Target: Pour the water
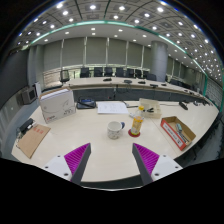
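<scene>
Standing upright: mug (116, 128); bottle (136, 125); tool (111, 158) open

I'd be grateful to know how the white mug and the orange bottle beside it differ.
The white mug is squat and wide-mouthed with a side handle; the orange bottle is narrower, taller and handleless. The mug is plain white, the bottle orange with a lighter top. Both stand upright on the table, beyond the open gripper.

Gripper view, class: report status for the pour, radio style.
Gripper open, empty, fingers short of the cups. White mug and orange cup side by side on the table, beyond the fingers. Nothing between fingers and cups.
</scene>
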`<state>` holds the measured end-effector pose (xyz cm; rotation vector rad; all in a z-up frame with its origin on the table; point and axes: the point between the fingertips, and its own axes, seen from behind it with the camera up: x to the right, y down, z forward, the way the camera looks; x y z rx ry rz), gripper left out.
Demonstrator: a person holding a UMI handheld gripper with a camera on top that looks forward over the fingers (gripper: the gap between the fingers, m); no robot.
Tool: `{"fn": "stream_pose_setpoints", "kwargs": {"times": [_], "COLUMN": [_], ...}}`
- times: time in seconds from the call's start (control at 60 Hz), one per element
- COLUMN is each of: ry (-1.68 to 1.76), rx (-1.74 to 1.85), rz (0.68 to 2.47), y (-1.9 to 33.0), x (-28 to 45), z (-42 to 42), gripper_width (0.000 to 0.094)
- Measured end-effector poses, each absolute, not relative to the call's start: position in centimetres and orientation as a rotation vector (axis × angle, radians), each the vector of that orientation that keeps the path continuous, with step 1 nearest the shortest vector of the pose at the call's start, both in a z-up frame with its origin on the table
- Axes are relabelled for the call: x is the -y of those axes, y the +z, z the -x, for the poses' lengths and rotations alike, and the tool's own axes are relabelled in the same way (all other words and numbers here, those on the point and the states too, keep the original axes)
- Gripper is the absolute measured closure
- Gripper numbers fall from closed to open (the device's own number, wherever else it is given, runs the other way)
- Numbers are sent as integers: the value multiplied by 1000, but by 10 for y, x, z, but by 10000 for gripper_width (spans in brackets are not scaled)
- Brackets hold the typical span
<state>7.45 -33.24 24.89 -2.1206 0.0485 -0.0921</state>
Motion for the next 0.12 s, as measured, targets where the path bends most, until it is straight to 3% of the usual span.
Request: {"fn": "stream_pose_setpoints", "kwargs": {"times": [0.117], "ry": [-113], "rx": [-52], "rz": [2118], "y": [251], "x": [342], "z": [-75], "gripper_width": [79]}}
